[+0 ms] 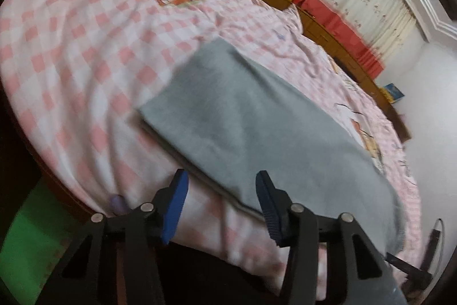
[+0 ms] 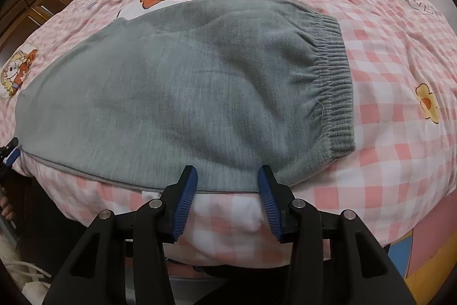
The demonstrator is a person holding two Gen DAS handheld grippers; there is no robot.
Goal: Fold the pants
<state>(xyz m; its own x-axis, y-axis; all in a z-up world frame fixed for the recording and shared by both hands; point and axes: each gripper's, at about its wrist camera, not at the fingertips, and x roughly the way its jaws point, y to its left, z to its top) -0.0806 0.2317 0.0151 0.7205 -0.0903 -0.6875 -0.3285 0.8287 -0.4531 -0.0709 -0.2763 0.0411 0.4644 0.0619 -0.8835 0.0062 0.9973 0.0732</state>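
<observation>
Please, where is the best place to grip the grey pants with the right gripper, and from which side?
Probably the near edge of the pants, beside the waistband. Come from the bed's near side: that edge lies flat just ahead of the open right gripper.

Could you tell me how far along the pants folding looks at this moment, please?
Done: the grey pants lie flat on the checked bedspread, apparently folded lengthwise, leg on leg, with the waistband at one end. In hand: nothing; the left gripper and the right gripper are both open at the near edge. Left: folding the long strip across its length.
</observation>
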